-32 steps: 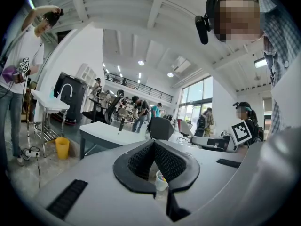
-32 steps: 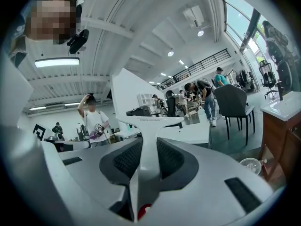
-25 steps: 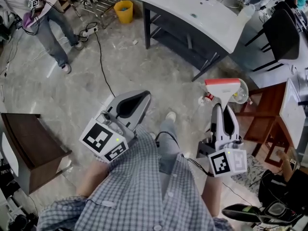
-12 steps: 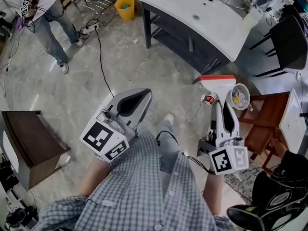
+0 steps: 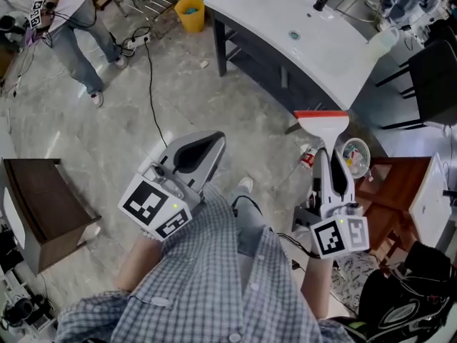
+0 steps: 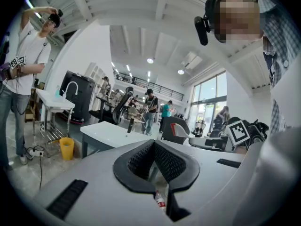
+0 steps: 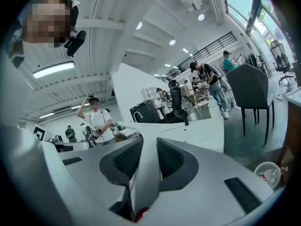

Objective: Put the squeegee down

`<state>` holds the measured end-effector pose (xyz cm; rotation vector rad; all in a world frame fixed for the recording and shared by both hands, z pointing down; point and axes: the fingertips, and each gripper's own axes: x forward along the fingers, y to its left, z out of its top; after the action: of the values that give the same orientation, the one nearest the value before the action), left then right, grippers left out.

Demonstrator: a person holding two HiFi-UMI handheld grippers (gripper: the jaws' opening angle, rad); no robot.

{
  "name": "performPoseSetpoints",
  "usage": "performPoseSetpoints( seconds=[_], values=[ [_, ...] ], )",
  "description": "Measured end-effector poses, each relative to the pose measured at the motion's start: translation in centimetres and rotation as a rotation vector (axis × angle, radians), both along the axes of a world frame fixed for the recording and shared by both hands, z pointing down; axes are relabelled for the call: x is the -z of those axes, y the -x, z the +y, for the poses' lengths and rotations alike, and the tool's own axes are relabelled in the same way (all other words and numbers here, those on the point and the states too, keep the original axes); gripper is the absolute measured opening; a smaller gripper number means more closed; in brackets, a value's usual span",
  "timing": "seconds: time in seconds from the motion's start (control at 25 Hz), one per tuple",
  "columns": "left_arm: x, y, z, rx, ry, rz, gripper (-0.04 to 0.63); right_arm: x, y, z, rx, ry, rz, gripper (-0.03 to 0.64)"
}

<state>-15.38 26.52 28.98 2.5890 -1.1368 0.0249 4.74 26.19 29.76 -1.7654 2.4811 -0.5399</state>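
Bright, even ceiling light; dark, warped fisheye edges.

- The squeegee (image 5: 323, 126) has a slim white handle that widens into a flat white T-shaped head, with a red-orange strip along the head's far edge.
- A small red spot shows at the handle's near end in the right gripper view.
- Its handle is clamped between the pads of the right tongs (image 5: 330, 164), with the head sticking out ahead of them.
- It is held in the air above the floor, blade edge crosswise, near the white counter (image 5: 285, 20).
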Motion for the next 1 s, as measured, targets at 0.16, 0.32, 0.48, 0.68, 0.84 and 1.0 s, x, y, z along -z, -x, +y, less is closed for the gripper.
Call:
performPoseSetpoints(
  seconds=[0.16,0.32,0.48,0.68,0.84,1.0],
  values=[
    [0.0,-1.2,-2.0,0.013,0.002,-0.001,0.006,-0.1,-1.1,-2.2,0.014,0.002,-0.001,0.091],
    [0.0,-2.9,-3.9,0.019,0.002,-0.003,0.006,-0.1,-2.7,-4.2,0.021,0.001,-0.015,0.091],
    [0.2,-4.6,-5.5,0.019,-0.002,-0.006,0.005,-0.1,-4.5,-5.8,0.022,-0.001,-0.021,0.091],
    [0.5,-6.8,-6.8,0.02,-0.008,-0.011,0.006,-0.1,-6.6,-7.3,0.023,-0.008,-0.03,0.091],
    [0.6,-7.9,-7.3,0.023,-0.018,-0.019,0.006,-0.4,-7.8,-8.2,0.019,-0.016,-0.04,0.091],
    [0.8,-8.7,-7.5,0.023,-0.023,-0.023,0.005,-0.4,-8.8,-8.3,0.012,-0.021,-0.047,0.091]
  ],
)
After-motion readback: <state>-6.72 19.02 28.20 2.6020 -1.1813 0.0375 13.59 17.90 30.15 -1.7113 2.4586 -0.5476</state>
